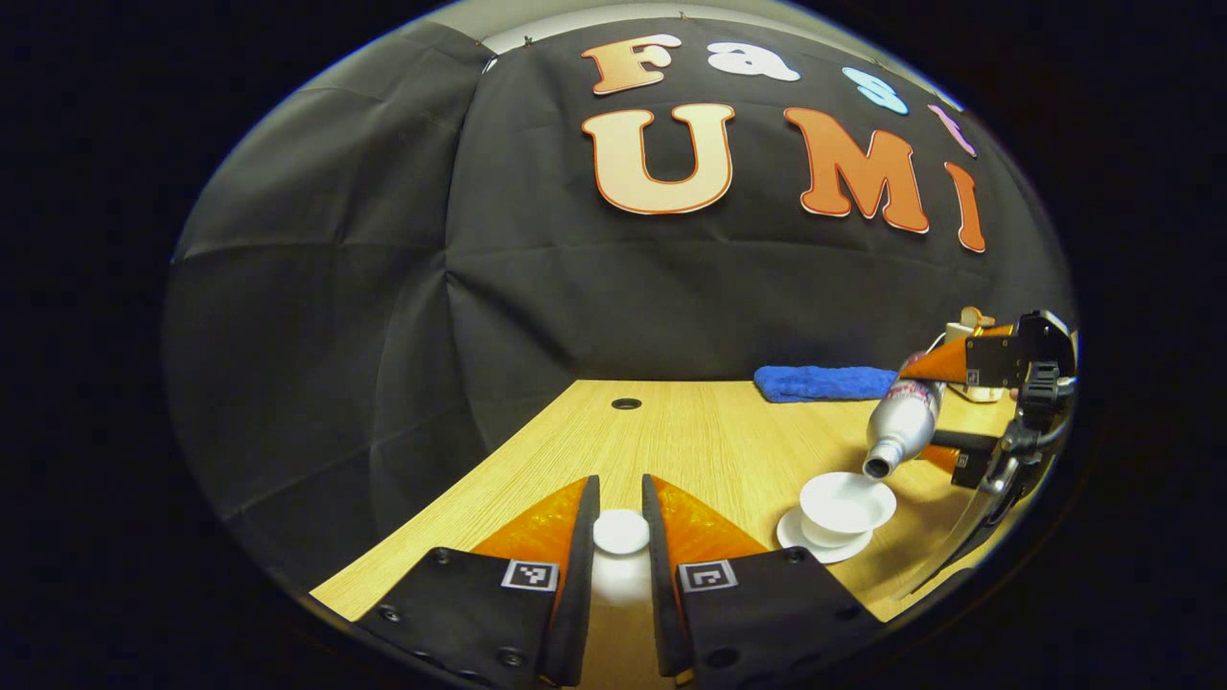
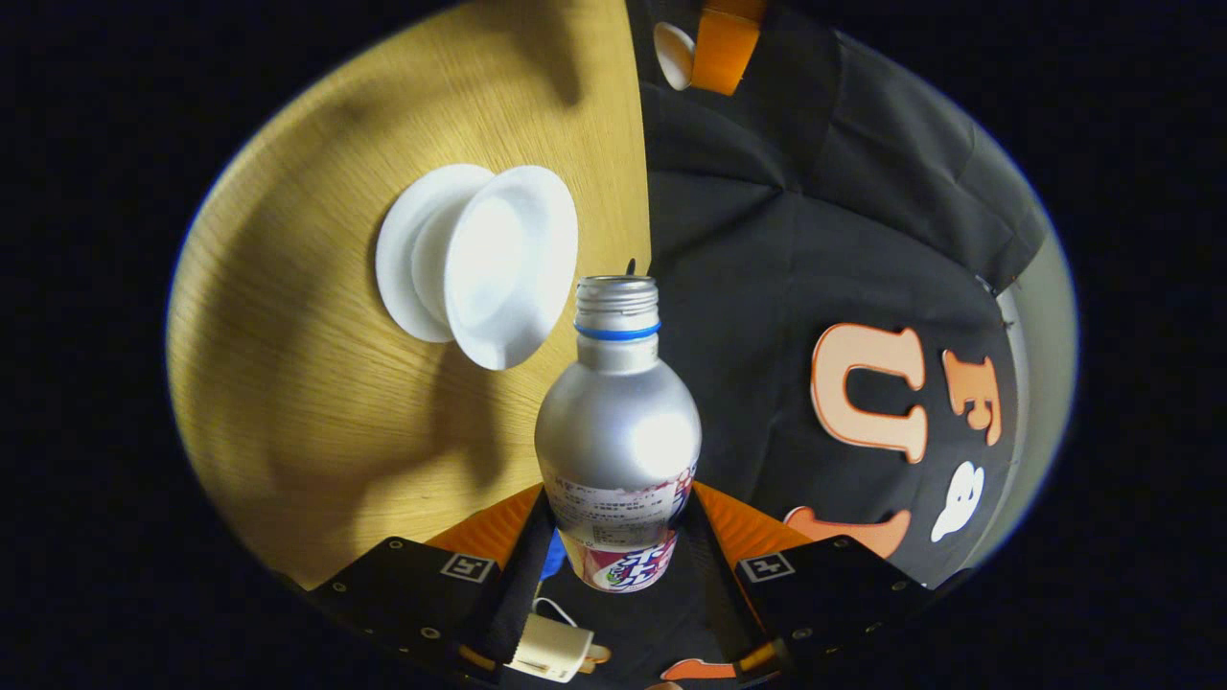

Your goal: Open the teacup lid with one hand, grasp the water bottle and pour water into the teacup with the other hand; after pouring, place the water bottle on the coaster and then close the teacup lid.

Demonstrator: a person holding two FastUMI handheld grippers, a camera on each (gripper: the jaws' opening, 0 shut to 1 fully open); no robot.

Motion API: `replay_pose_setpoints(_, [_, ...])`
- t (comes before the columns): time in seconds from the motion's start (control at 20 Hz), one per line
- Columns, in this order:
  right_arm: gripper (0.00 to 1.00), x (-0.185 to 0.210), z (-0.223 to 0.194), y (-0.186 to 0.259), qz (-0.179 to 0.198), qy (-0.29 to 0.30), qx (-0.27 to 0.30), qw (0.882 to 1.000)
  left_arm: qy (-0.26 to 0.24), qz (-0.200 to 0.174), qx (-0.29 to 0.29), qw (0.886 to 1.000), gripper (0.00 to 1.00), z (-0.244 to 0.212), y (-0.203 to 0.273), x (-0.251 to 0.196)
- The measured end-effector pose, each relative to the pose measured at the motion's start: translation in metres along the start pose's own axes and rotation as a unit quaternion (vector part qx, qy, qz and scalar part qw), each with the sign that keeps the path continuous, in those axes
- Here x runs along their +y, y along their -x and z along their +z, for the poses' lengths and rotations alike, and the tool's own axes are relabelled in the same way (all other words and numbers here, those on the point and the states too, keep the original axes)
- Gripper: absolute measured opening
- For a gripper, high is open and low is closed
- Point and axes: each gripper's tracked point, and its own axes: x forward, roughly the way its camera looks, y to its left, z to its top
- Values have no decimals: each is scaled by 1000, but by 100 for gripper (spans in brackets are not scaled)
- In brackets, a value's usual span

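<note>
We see the left gripper (image 1: 621,522) clamped on the white teacup lid (image 1: 621,530), its 2 fingers pressing the knob and holding it above the wooden table (image 1: 671,431). The right gripper (image 2: 618,537) is clamped on the silver water bottle (image 2: 618,431), tilted mouth-down just over the open white teacup (image 1: 846,503), which sits on its saucer (image 1: 815,548). A blue cloth (image 1: 824,382) lies near the table's far edge.
</note>
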Motion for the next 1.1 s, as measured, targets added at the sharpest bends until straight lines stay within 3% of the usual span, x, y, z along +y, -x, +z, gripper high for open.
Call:
replay_pose_setpoints(0.2, [78,11,-8,11,34,-120,-4,992,7,-23,-2,1000,32,7,0,-24])
replay_pose_setpoints(0.5, [78,2,-56,3,53,-294,21,954,-3,-59,-23,998,31,28,-3,-66])
replay_pose_setpoints(0.85, [78,22,-90,-21,71,-493,36,867,5,-109,-24,994,32,30,-17,-126])
replay_pose_setpoints(1.1, [78,24,-95,-23,75,-585,33,807,-2,-130,-11,991,32,19,-25,-155])
